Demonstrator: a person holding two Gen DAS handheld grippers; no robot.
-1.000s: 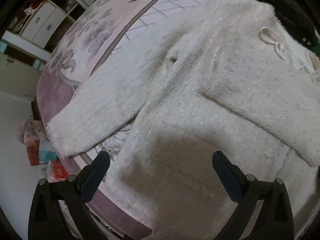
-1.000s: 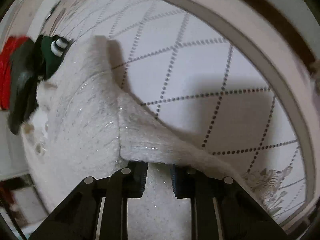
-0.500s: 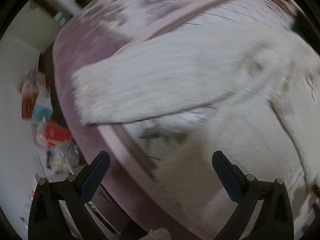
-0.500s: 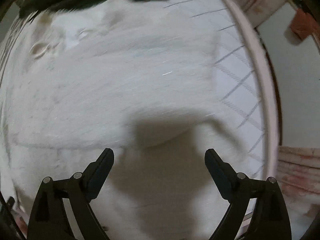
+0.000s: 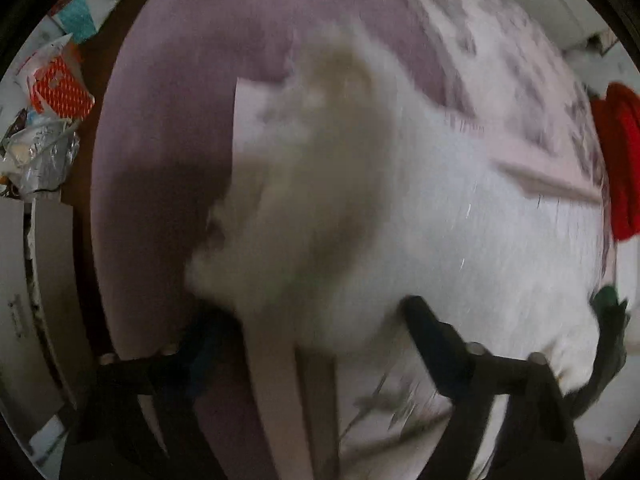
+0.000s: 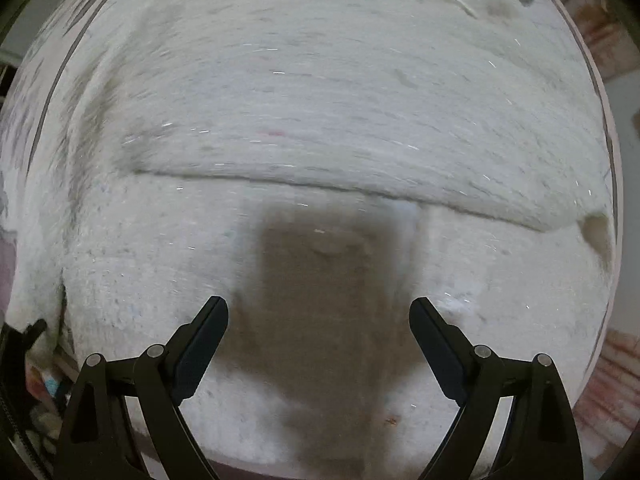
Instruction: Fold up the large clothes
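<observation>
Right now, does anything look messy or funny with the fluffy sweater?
Yes. One sleeve sticks out sideways off the white sweater toward the edge of the purple bedspread, not folded in yet. The other sleeve is already folded across the front. The blur hides any finer flaws.

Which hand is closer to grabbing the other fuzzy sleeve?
Probably the left. The left gripper has the sleeve end between its closing jaws, though blur hides any contact. The right gripper hangs open over the sweater, where one sleeve is already folded.

White sweater [image 6: 320, 120]: fuzzy knit cloth, glinting threads. Bedspread [image 5: 168, 128]: smooth matt mauve fabric. Gripper fingers [image 6: 204, 332]: matt black plastic. Red garment [image 5: 620, 160]: soft cloth.
</observation>
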